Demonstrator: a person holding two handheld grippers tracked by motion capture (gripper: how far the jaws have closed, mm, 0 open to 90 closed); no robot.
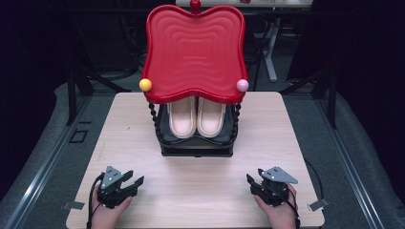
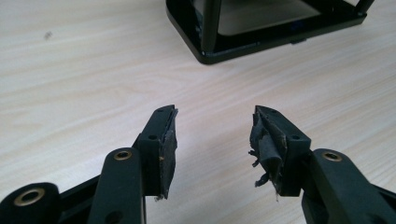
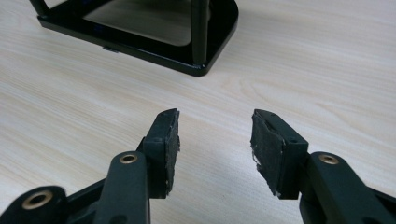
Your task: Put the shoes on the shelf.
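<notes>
Both grippers (image 1: 135, 183) (image 1: 252, 183) gape, well short of the rack (image 1: 197, 151)

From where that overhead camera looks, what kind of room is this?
Probably a lab or recording setup, not a home: a bare wooden table ringed by dark curtains, a staged red shoe rack holding one pair of slippers, and hand-held grippers.

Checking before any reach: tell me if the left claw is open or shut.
Open. The left claw shows a wide gap between its pads, with bare wooden table visible through it and nothing held.
</notes>
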